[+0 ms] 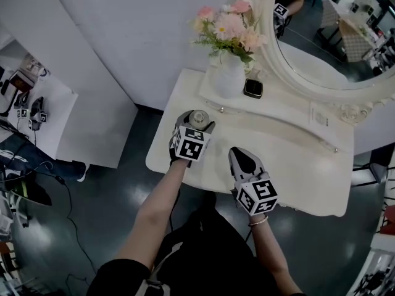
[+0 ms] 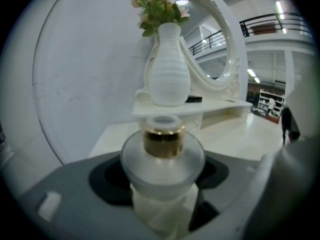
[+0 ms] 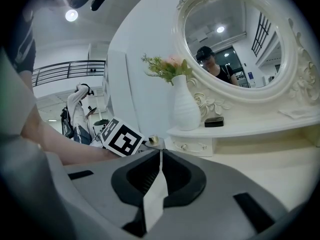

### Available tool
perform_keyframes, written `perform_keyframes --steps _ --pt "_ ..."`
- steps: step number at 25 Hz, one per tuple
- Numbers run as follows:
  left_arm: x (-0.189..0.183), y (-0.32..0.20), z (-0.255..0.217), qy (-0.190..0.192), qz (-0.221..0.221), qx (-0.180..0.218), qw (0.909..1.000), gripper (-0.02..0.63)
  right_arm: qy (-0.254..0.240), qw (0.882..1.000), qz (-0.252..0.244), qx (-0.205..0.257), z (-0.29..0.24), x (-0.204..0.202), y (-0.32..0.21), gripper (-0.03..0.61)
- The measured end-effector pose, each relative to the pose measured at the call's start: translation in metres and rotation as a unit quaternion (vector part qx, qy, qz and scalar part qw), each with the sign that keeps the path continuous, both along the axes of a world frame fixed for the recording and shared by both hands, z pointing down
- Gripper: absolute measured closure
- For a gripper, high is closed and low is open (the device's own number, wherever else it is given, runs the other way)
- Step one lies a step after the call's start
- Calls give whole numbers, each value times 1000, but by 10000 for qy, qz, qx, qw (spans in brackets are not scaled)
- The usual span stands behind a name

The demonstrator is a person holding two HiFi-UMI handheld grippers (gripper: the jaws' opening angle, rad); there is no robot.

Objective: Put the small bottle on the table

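Between left tool (image 1: 196,123) jaws: small bottle (image 2: 162,156), upright | right tool (image 3: 159,156) closed, empty

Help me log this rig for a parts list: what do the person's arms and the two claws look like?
The left claw and right claw are grey shells with black recesses and white pads, each carrying a white cube with black square markers. Short black sleeves; a thin bracelet on the right wrist.

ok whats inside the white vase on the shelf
A bunch of pink and cream flowers with green leaves stands in the white vase, rising out of its mouth. The stems lower down, and any water, are hidden by its opaque wall.
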State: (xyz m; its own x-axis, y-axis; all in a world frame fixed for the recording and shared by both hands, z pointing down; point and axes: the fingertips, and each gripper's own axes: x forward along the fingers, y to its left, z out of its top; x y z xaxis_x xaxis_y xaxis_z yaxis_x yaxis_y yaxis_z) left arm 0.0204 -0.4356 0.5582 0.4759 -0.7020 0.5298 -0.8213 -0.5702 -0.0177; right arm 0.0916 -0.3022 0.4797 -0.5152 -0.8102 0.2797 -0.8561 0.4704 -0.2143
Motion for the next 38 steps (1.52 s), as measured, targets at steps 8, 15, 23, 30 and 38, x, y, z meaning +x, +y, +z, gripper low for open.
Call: perform_keyframes --steps 8,15,23,30,38 --pt "10 -6 12 -78 63 -117 9999 276 15 10000 32 -50 3 3 -1 572" --pt "14 -11 15 6 16 -172 9999 276 80 9999 63 -109 7 9 -3 574" --pt "20 -19 15 -6 111 -77 9999 275 84 9998 106 -127 9 10 -4 574" --pt "16 -16 12 -3 47 -20 10000 245 82 9999 72 -96 7 8 -3 574" --pt "-1 4 -7 296 -81 66 9995 256 35 10000 61 -69 4 4 3 573"
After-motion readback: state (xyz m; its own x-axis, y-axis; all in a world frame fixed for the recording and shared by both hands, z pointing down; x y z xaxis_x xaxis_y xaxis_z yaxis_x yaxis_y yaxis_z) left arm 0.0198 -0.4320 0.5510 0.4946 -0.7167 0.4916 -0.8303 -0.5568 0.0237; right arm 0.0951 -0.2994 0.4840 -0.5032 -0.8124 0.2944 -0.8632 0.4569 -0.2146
